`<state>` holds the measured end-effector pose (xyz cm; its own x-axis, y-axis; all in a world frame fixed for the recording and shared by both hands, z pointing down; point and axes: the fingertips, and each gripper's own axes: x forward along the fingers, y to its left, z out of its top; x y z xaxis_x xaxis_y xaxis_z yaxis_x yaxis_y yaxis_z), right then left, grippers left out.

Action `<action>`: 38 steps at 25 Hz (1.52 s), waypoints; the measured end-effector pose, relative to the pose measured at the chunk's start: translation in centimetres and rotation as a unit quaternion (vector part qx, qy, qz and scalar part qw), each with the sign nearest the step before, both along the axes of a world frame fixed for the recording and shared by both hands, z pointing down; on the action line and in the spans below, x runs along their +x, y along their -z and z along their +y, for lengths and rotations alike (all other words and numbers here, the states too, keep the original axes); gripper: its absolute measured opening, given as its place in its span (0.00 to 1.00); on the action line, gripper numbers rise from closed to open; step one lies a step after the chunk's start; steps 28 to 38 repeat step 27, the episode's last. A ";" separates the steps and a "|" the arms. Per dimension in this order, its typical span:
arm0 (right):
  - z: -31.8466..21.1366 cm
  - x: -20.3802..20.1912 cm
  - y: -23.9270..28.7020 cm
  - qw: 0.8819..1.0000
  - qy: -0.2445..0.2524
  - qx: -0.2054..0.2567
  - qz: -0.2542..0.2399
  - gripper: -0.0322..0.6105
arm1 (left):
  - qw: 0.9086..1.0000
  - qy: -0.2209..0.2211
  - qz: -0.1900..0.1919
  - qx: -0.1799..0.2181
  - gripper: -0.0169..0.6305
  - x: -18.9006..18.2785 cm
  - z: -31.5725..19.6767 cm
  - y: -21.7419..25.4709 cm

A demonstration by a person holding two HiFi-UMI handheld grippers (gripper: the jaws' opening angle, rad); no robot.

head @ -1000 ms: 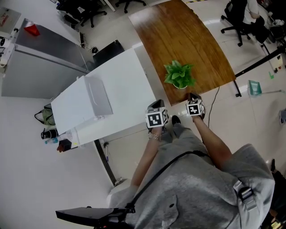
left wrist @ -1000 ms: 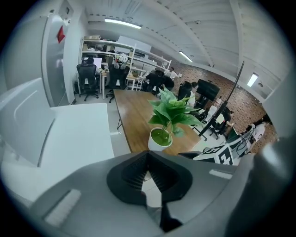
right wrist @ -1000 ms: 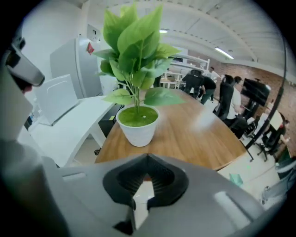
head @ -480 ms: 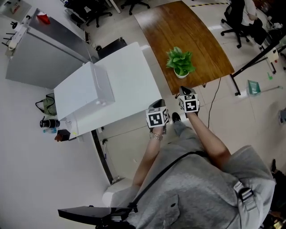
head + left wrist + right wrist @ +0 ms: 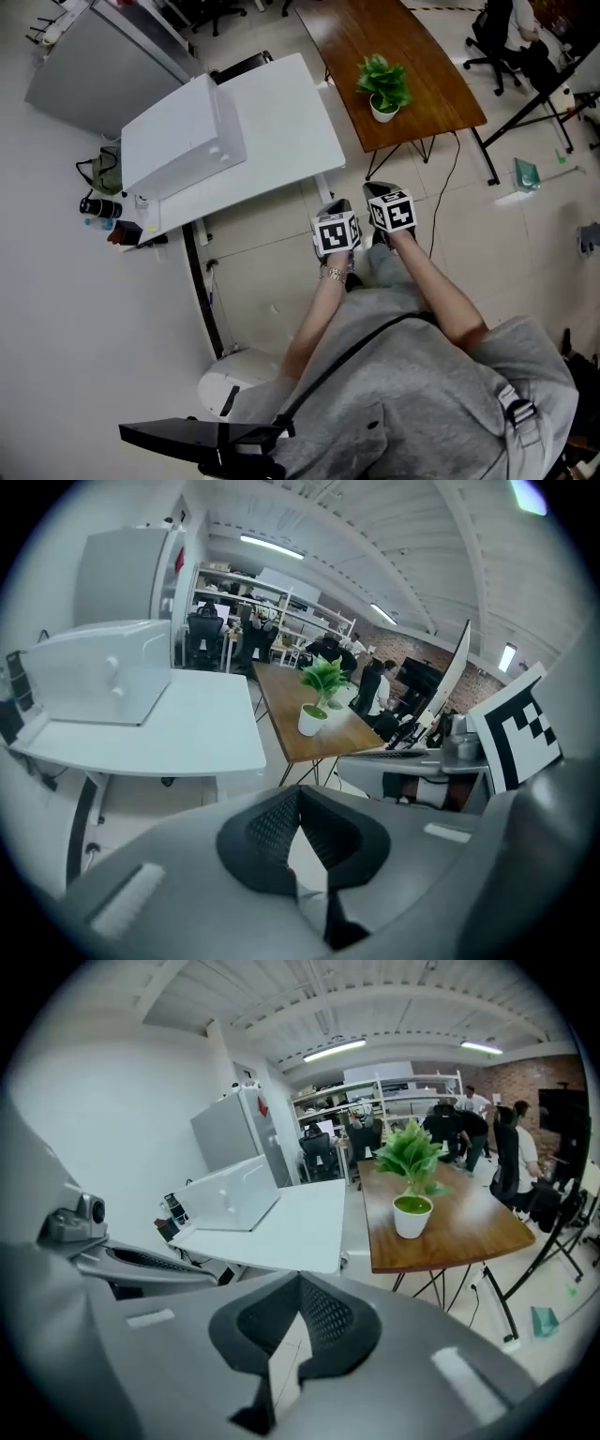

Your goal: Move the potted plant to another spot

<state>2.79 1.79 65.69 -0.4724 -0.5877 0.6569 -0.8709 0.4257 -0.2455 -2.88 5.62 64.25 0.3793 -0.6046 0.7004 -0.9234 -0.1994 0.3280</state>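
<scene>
Our left tool (image 5: 298,791) and right tool (image 5: 298,1281) are both pinched closed on nothing (over bare floor). The potted plant (image 5: 382,86) stands upright on the wooden desk (image 5: 441,80), well ahead and nearer the right tool.

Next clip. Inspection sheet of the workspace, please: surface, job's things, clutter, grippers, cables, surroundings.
Surface: wooden table, bare apart from the plant; white table beside it.
Job's things: potted plant upright on the wooden table, near its edge, untouched.
Clutter: white box on the white table.
Grippers: left gripper and right gripper both shut, empty, short of both tables.
Cables: black cable hanging from the wooden table to the floor.
Surroundings: office chairs, grey cabinet.
</scene>
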 end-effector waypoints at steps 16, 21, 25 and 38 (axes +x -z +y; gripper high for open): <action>0.9 1.5 4.5 0.998 0.049 0.024 -0.018 0.05 | 0.999 -0.023 -0.004 0.039 0.05 5.4 -0.5 4.0; 0.4 2.2 4.9 0.998 0.050 0.028 -0.028 0.05 | 0.998 -0.036 -0.005 0.043 0.05 6.6 -0.9 4.3; 0.4 2.1 5.0 0.997 0.057 0.028 -0.032 0.05 | 0.998 -0.040 -0.005 0.043 0.05 7.0 -0.9 4.1; 0.6 2.2 4.8 0.997 0.058 0.026 -0.033 0.05 | 0.998 -0.043 -0.004 0.041 0.05 7.3 -0.7 3.8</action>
